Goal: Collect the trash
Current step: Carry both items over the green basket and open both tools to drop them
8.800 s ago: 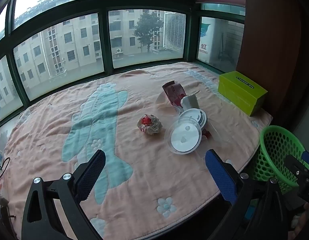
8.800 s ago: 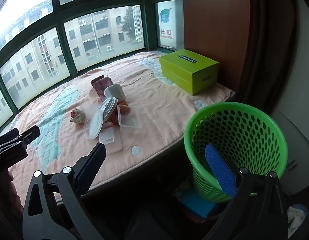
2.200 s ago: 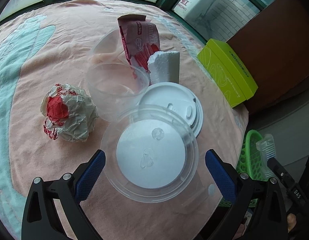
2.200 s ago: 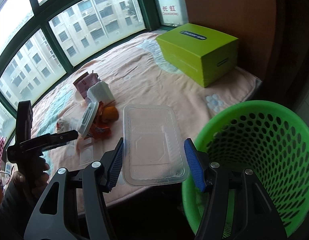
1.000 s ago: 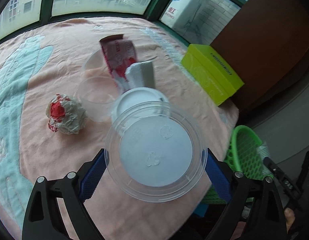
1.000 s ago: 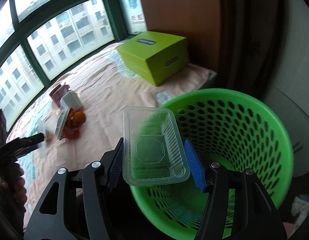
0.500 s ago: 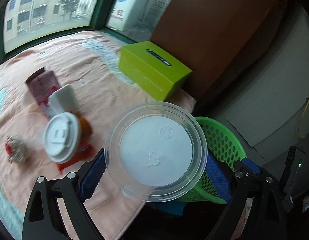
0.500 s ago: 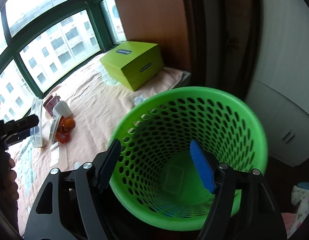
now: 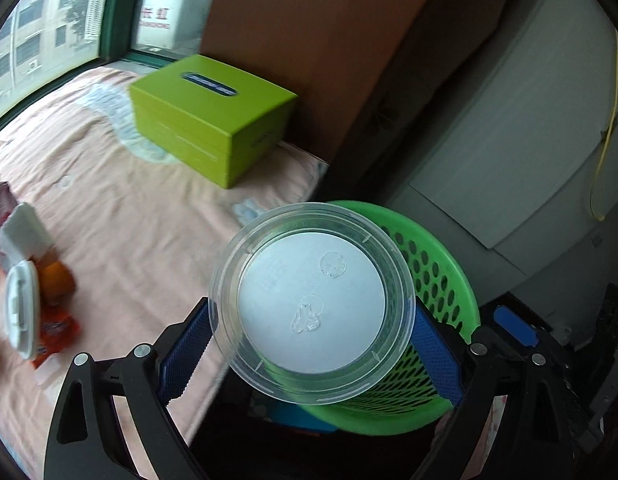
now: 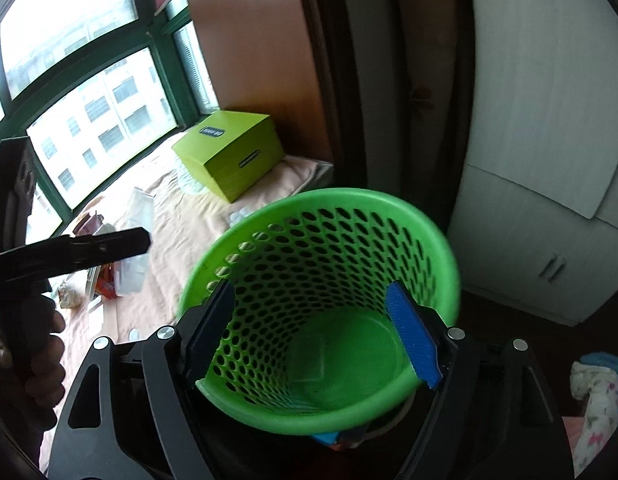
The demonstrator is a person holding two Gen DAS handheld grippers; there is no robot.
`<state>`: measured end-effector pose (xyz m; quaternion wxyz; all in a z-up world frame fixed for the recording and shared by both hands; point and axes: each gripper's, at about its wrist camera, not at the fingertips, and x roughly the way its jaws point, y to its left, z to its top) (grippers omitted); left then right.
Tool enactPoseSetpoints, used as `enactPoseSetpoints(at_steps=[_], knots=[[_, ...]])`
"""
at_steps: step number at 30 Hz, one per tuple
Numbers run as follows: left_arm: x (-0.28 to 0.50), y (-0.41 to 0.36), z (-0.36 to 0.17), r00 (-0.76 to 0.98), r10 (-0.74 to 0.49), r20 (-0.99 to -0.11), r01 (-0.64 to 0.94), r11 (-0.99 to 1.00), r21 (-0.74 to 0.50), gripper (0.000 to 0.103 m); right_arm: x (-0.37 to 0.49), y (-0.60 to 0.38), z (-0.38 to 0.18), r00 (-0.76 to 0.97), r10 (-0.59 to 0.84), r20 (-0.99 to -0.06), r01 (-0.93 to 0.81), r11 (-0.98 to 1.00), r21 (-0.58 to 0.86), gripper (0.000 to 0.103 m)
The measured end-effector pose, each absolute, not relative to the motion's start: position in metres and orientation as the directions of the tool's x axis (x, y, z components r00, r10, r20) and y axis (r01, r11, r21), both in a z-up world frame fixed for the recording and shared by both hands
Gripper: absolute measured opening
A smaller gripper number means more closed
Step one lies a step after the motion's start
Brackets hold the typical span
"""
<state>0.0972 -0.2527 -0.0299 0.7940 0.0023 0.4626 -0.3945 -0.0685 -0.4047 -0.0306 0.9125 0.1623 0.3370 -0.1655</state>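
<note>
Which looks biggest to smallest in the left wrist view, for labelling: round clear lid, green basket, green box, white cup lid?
1. round clear lid, nearness inflates it
2. green basket, partly hidden
3. green box
4. white cup lid

Lime-green box [image 9: 213,120] on pink blanket [image 9: 141,208]

green mesh basket [image 10: 321,208]: 1; round clear lid [image 9: 311,308]: 1; clear tray in basket [image 10: 311,364]: 1; lime-green box [image 9: 209,116]: 1; white cup lid [image 9: 21,314]: 1; white foam piece [image 9: 21,232]: 1; grippers: 2
</note>
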Motion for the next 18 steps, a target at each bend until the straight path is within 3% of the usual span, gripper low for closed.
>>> enactPoseSetpoints(at_steps=[10, 18], knots=[[0.08, -0.284, -0.032, 0.208, -0.642, -0.738, 0.674, 0.641, -0.367, 0.095, -0.082, -0.414, -0.031, 0.718, -0.21, -0.664, 0.441, 0.875, 0.2, 0.08], [0.083, -0.247, -0.025, 0.285, -0.615, -0.735, 0.62, 0.703, -0.348, 0.096, -0.07, -0.397, -0.026, 0.732, -0.179, -0.657, 0.394, 0.898, 0.195, 0.08]])
